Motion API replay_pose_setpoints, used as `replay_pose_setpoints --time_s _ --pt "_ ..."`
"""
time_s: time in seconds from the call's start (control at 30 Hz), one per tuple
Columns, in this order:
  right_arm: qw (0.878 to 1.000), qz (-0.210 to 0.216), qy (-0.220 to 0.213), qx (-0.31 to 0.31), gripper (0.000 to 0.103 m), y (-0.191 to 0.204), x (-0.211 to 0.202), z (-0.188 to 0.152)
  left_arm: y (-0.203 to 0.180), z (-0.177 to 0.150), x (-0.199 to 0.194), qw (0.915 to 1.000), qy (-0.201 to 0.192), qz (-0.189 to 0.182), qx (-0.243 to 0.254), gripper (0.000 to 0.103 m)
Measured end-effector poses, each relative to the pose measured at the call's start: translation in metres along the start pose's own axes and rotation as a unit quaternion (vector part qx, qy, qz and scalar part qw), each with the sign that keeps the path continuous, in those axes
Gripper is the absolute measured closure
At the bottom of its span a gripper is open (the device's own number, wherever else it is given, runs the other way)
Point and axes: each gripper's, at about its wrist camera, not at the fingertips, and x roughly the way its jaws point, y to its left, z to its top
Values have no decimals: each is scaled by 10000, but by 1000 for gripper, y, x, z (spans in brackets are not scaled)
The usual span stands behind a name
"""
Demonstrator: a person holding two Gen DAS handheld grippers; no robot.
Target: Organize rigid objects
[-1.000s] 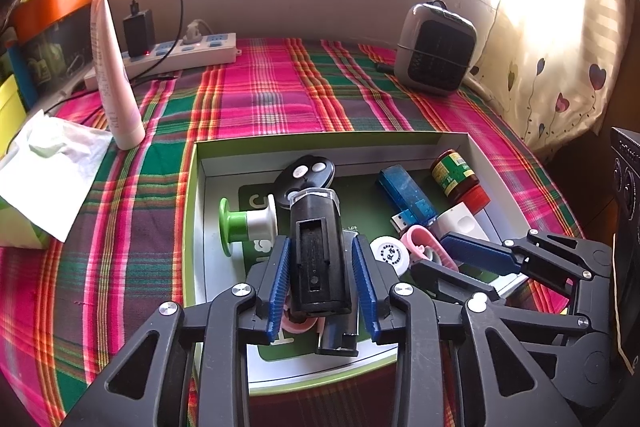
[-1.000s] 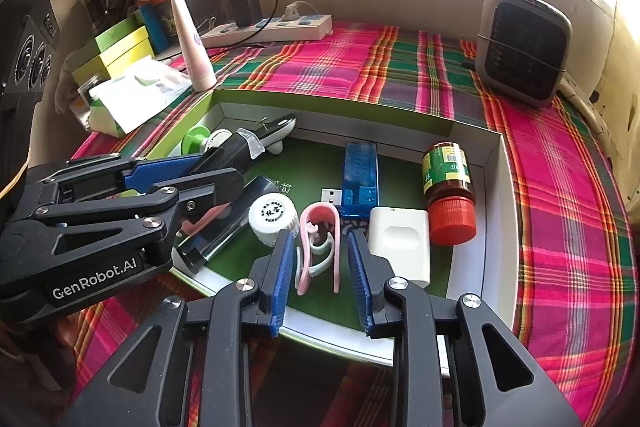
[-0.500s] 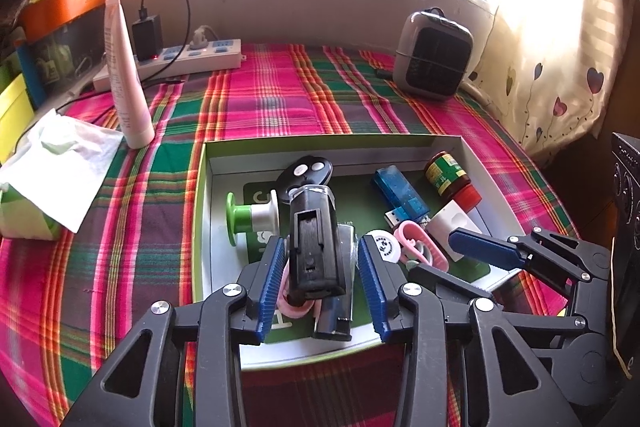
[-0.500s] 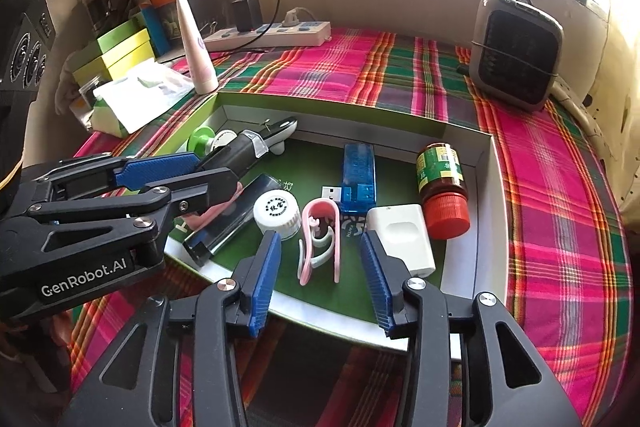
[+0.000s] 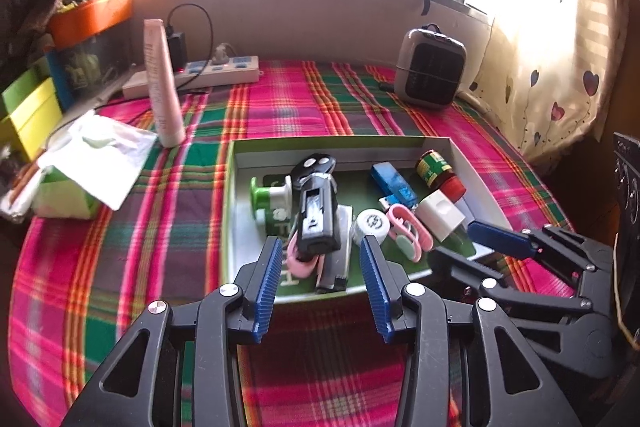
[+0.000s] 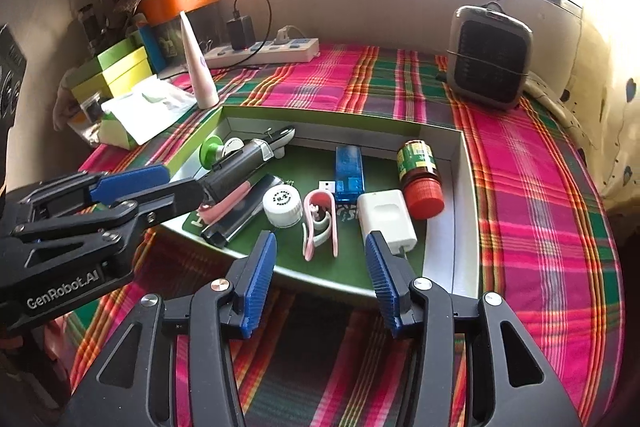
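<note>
Progress: the shallow green-edged box (image 5: 460, 151) on the plaid cloth (image 5: 168, 227) already held every small item in view; judging by that, most of the gathering looked done, and only tidying inside the box seemed left.
Left gripper (image 5: 320, 279): jaws were opening, blue pads spread with nothing between them, hanging at lower centre of the left view, just short of the box's near edge.
Right gripper (image 6: 320, 279): jaws opening too, pads apart and empty, low centre of the right view, in front of the box.
Black device (image 5: 318, 219): lay in the box, centre of the left view, resting partly on a pink clip and a dark flat bar; its long axis ran toward the camera, open end nearest the left gripper.
Pink clip (image 6: 320, 223): lay flat at centre of the right view, long axis pointing away from the right gripper.
White cap (image 6: 282, 205): just left of the pink clip.
White charger (image 6: 386, 217): right of the clip, near the pad.
Red-capped bottle (image 6: 420, 173): on its side, cap toward the camera.
Blue USB stick (image 6: 349, 173): plug toward the near edge.
Green spool (image 5: 266, 193): at the box's left wall.
</note>
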Motion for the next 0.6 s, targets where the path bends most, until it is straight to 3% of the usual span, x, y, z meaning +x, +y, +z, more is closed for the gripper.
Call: replay_pose_setpoints --time_s 0.23,0.6 --pt "9999 -95 -88 96 48 2 -15 -10 -1 -15 -20 9995 -104 294 29 63" --pt "9994 -307 23 184 47 5 -24 -30 -1 -43 -25 9993 122 346 -38 62"
